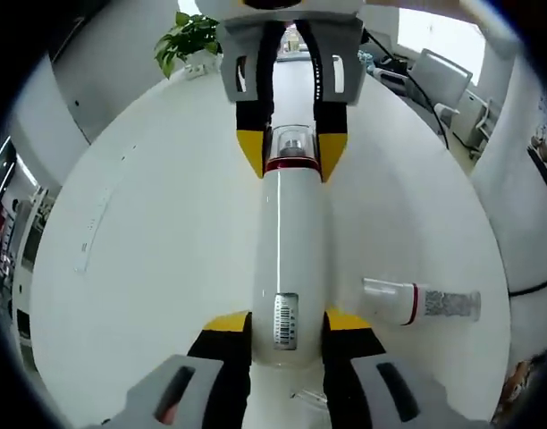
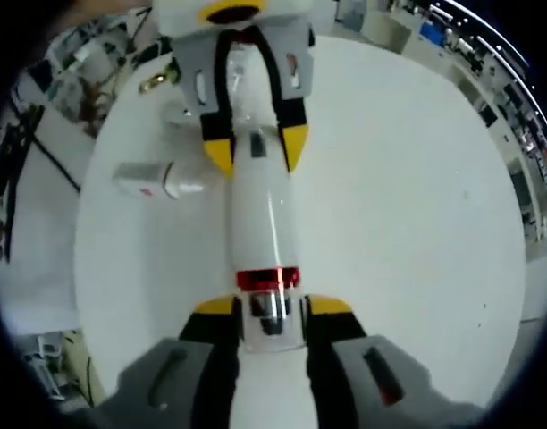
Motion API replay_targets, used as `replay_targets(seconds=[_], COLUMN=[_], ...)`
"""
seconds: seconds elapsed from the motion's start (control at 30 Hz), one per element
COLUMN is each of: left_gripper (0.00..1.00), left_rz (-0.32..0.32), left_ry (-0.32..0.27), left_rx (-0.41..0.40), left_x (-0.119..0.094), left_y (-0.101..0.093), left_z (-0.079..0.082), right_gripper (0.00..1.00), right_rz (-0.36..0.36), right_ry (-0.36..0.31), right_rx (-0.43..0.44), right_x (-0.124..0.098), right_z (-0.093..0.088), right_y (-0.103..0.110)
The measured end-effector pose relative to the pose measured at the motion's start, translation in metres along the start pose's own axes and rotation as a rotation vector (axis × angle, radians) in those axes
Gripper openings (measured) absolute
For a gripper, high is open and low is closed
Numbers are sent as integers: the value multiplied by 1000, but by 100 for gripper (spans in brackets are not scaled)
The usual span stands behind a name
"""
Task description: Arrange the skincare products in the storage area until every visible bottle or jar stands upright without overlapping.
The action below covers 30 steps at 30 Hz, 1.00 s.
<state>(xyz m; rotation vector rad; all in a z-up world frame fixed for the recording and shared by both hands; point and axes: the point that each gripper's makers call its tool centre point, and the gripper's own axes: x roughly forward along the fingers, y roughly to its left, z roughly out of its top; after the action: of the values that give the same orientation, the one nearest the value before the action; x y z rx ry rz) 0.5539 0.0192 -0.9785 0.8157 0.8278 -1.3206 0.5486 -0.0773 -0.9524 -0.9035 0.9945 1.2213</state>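
Tabletop (image 1: 148,268), white and round, spans both views. The big white bottle (image 1: 291,259) lies centre frame, held lengthwise between your grippers: left gripper (image 1: 287,326) fingers close on its barcode end, right gripper (image 2: 272,307) fingers clamp the clear cap just past the red band. Looks rigid, glossy, likely slippery; grip the body, not the cap. A small tube (image 1: 416,302) lies flat at lower right.
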Motion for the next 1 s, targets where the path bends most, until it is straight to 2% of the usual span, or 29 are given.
replay_targets(seconds=[0.23, 0.5, 0.67, 0.77, 1.0], left_gripper=[29, 29, 29, 30, 29], left_rz=[10, 11, 7, 3, 3], left_ry=[-56, -115, -116, -136, -165], left_rx=[-40, -95, -102, -130, -134], left_x=[0, 0, 1, 0, 0], left_y=[1, 3, 2, 3, 3], left_z=[0, -1, -4, -5, -6], right_gripper=[25, 25, 25, 25, 25], right_rz=[-6, -9, -4, -1, 3], right_ry=[-28, -66, -83, -98, -99], right_rx=[-19, -74, -86, -98, -113], right_x=[-16, -43, -50, -53, -55], right_z=[13, 47, 65, 76, 87], right_y=[-2, -5, -4, -4, -2])
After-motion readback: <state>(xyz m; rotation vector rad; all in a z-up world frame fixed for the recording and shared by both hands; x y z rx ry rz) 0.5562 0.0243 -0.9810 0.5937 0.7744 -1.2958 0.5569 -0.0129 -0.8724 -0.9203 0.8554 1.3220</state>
